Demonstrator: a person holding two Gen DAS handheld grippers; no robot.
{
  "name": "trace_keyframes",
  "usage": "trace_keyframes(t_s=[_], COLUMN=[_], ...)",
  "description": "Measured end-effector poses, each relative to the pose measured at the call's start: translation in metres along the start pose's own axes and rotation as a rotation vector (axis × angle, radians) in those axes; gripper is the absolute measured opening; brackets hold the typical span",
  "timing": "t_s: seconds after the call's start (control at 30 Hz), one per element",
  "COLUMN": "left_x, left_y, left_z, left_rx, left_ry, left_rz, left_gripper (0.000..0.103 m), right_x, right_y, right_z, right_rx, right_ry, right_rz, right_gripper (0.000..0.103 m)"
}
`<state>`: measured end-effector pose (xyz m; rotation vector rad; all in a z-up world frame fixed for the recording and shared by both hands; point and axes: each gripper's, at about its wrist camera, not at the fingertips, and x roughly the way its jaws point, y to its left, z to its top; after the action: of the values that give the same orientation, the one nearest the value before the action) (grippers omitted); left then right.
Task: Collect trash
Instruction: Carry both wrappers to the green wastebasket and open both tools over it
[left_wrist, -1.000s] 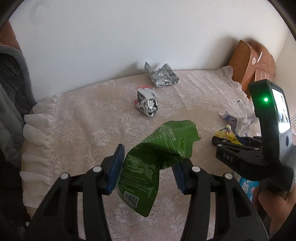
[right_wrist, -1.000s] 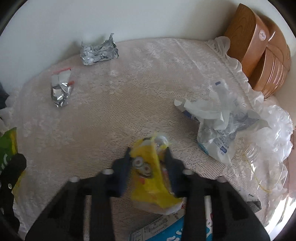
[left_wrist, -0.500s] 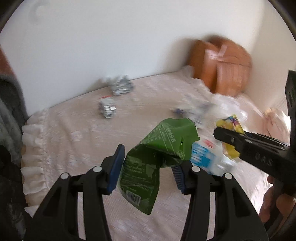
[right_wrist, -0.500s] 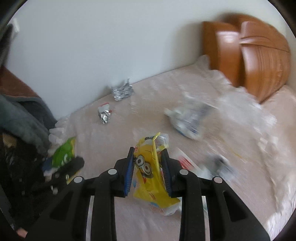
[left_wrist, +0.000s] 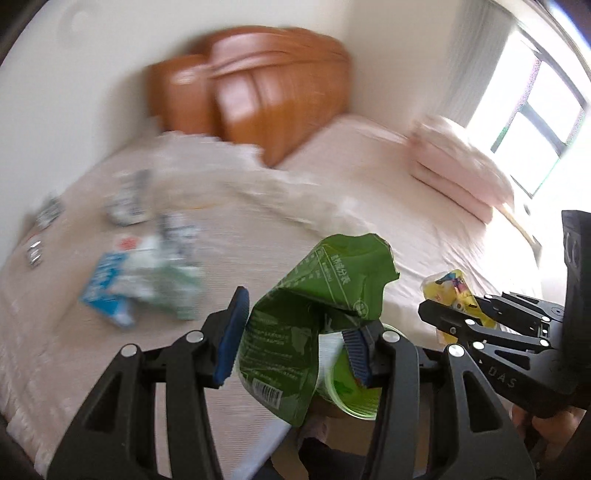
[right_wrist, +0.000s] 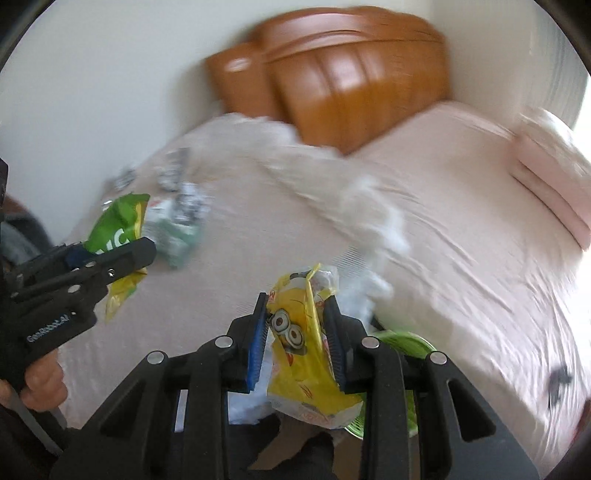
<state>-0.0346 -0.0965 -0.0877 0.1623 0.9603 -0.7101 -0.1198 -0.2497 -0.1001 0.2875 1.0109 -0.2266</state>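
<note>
So we've got the green snack bag (left_wrist: 314, 325) pinched in our left gripper (left_wrist: 295, 339), and the yellow Minions wrapper (right_wrist: 303, 339) clamped in the right gripper (right_wrist: 297, 343), both held up off the bed (right_wrist: 461, 229). Probably headed for that green bin (right_wrist: 410, 341) just below. Blurry blue-and-white wrappers (left_wrist: 122, 280) are left on the sheet.
</note>
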Motion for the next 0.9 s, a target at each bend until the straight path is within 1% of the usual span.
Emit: trace_keyframes(t_s=[0.2, 0.33, 0.5, 0.6, 0.67, 0.73, 0.83, 0.9], left_x=[0.02, 0.031, 0.064, 0.086, 0.104, 0.111, 0.11, 0.106], left_y=[-0.073, -0.107, -0.152, -0.167, -0.18, -0.187, -0.193, -0.193], left_z=[-0.006, -0.014, -0.021, -0.028, -0.033, -0.035, -0.035, -0.034], left_rx=[0.117, 0.175, 0.23, 0.251, 0.27, 0.283, 0.277, 0.271], left_ry=[0.059, 0.089, 0.158, 0.189, 0.212, 0.22, 0.213, 0.21], left_rz=[-0.071, -0.081, -0.113, -0.129, -0.124, -0.111, -0.119, -0.107], left_gripper=[0.048, 0.048, 0.048, 0.048, 0.048, 0.048, 0.049, 0.056], right_x=[-0.02, -0.022, -0.021, -0.017, -0.015, -0.014, -0.011, -0.007], right_y=[-0.068, -0.096, -0.127, -0.149, -0.162, -0.17, -0.181, -0.184], right_z=[-0.024, -0.031, -0.042, -0.052, -0.057, -0.06, -0.063, -0.063], right_rx=[0.111, 0.133, 0.146, 0.173, 0.184, 0.187, 0.192, 0.191], right_ry=[-0.03, -0.033, -0.023, -0.002, 0.013, 0.02, 0.031, 0.039], right_rz=[-0.044, -0.062, -0.089, -0.09, -0.092, -0.095, -0.086, -0.08], right_gripper=[0.032, 0.032, 0.032, 0.032, 0.032, 0.032, 0.032, 0.032])
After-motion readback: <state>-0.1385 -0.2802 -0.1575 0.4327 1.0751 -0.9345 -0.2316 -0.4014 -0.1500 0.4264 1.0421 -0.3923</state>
